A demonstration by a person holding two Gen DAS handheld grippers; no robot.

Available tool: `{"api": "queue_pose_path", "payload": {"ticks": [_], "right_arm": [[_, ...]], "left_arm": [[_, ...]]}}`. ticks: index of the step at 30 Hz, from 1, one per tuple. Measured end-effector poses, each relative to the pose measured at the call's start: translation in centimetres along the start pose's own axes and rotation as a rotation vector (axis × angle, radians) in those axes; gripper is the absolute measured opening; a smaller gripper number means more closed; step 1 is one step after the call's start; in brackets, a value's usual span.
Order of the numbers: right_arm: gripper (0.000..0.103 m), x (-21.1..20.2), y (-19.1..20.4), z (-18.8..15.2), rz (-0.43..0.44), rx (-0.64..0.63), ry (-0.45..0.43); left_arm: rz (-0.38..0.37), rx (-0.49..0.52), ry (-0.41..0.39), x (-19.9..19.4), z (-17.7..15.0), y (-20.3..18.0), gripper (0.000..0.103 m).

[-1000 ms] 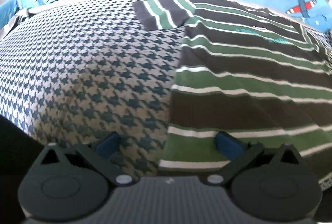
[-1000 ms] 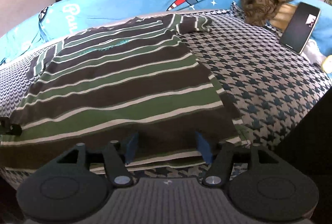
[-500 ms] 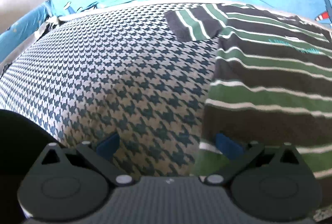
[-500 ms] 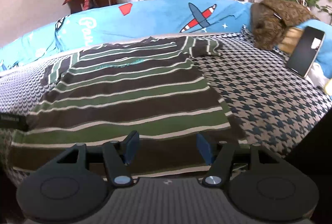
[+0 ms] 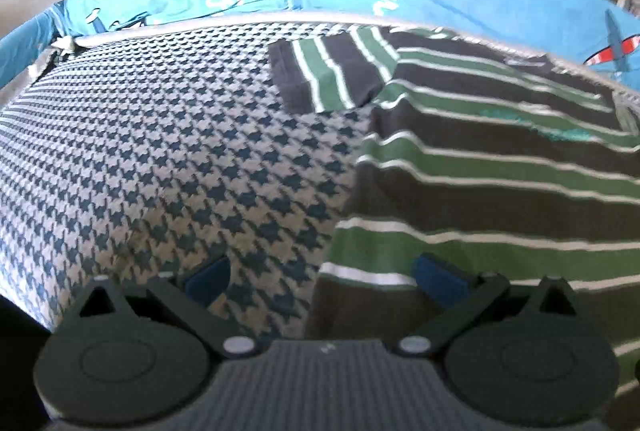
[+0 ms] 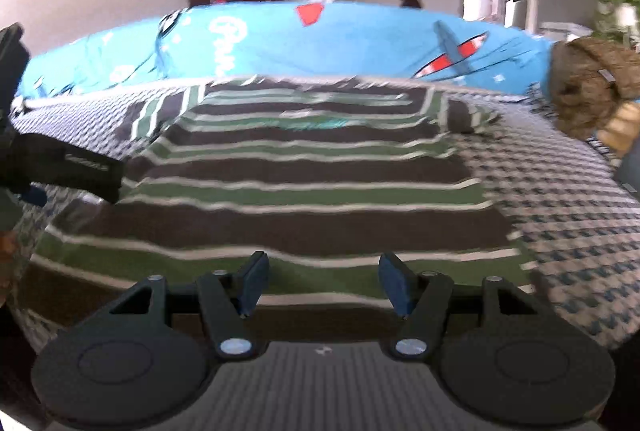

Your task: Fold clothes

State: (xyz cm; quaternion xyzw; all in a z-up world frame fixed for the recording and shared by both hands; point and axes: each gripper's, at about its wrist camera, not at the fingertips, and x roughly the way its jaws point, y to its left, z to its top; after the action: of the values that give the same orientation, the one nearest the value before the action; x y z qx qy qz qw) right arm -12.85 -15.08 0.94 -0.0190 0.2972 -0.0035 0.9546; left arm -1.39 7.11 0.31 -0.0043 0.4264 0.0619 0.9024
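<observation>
A striped T-shirt [image 5: 492,187] in dark brown, green and white lies flat on the houndstooth bed cover [image 5: 160,159], its left sleeve [image 5: 328,71] spread toward the headboard side. My left gripper [image 5: 324,277] is open and hovers over the shirt's lower left edge, one finger above the cover and one above the fabric. In the right wrist view the same shirt [image 6: 304,191] fills the middle. The right gripper [image 6: 322,281] hangs open above the hem, holding nothing. The left gripper's dark body [image 6: 60,167] shows at the left edge there.
A blue quilt [image 6: 320,39] with aeroplane prints lies bunched along the far side of the bed. A brown patterned cloth [image 6: 592,79] sits at the right end. The bed's near edge runs just under both grippers. Room furniture stands behind.
Both grippers have lifted and tilted upward, so more of the room and quilt shows. The left gripper swung left, then back toward the shirt's edge. The shirt has not moved.
</observation>
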Motion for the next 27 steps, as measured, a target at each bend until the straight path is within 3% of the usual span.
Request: {"api": "queue_pose_path", "payload": {"ticks": [10,23,27], "right_arm": [[0.063,-0.1,3.1,-1.4,0.088,-0.137,0.011],[0.068,-0.7,3.2,-1.6,0.144,-0.145,0.053],[0.071,-1.0,3.1,-1.6,0.199,-0.154,0.084]], "left_arm": [[0.034,-0.046,-0.006,-0.1,-0.9,1.6,0.103],[0.097,-0.143,0.013,-0.6,-1.1,3.6,0.103],[0.110,-0.180,0.016,-0.8,-1.0,4.0,0.103]]}}
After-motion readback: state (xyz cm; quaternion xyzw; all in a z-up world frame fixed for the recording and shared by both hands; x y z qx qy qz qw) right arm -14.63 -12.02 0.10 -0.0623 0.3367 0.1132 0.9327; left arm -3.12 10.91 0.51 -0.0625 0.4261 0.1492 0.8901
